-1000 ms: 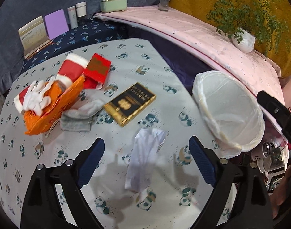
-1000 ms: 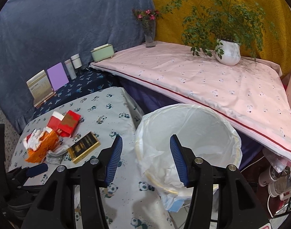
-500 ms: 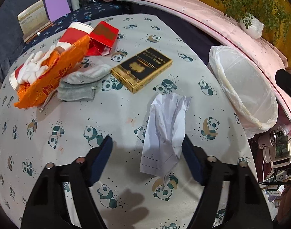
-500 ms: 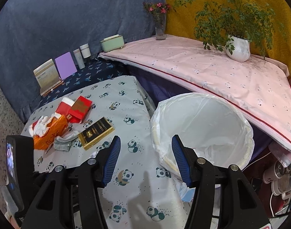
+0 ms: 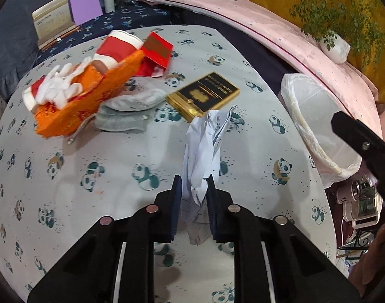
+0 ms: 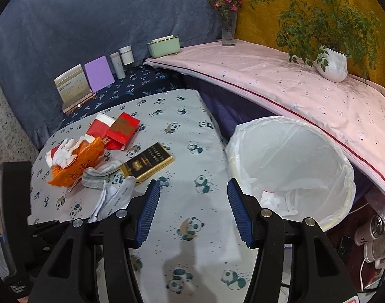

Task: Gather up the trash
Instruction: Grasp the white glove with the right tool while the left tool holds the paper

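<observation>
The left gripper [image 5: 194,188] had just been closing, and its jaws stood clamped on the lower end of the crumpled paper [image 5: 205,146], near the front edge of the table [image 5: 116,166]. The paper rose limp between the pads and leaned away toward the gold box [image 5: 203,96]. It looked very light and soft; it would crush rather than resist, and a loose flap might slip out if only one layer was caught, so a hold on the bunched middle seemed safer than on a thin corner. Whether the pads had several layers could not be told, as the fingers hid the pinch.

The right gripper [image 6: 192,209] hung with its jaws apart and nothing between them, above the table's right edge just beside the bin [image 6: 344,176]. The bin, lined with a white bag, stood off that edge with some white scraps already inside.

Farther in, toward the left edge, lay grey socks [image 5: 126,111], an orange wrapper [image 5: 86,101] with a white glove [image 5: 58,85] on it, and red packets [image 5: 157,50].
</observation>
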Motion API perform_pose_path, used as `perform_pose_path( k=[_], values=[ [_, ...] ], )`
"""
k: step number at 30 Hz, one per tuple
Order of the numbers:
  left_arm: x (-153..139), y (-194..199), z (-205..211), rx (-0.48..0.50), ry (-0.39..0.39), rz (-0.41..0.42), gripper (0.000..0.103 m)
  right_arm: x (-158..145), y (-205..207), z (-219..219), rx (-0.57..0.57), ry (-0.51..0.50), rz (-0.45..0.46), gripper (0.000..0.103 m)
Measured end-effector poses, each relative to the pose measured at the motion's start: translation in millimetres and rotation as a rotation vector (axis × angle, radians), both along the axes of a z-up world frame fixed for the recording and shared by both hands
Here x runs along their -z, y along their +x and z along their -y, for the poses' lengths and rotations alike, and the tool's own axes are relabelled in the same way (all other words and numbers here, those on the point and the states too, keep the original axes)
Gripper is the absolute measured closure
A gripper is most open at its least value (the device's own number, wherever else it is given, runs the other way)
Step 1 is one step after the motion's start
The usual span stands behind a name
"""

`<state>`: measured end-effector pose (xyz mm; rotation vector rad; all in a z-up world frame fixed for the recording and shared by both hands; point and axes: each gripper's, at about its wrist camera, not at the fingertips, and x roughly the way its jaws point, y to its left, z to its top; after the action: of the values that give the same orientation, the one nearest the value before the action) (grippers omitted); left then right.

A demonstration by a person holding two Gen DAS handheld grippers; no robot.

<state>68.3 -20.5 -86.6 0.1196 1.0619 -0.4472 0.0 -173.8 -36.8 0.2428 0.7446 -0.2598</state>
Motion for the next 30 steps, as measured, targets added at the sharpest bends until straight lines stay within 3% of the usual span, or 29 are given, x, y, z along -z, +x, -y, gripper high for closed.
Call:
perform_pose_path(
  k=[14, 22, 30],
  values=[
    [-36.3, 7.8, -117.4, -0.239, -0.049, 0.057, 0.085, -14.0, 51.8, -90.8, -0.205, -0.010, 0.015, 0.049],
    [-40.2, 25.3, -187.3, -0.381, -0.059, 0.070, 0.085, -15.7, 93.9, -151.1, -0.324, -0.006, 0.012, 0.049],
    [-36.6, 44.4, -228.5, -0.462, -0.079, 0.065, 0.085, 2.3, 144.2, -194.8, -0.400, 0.008, -0.038, 0.051]
  ],
)
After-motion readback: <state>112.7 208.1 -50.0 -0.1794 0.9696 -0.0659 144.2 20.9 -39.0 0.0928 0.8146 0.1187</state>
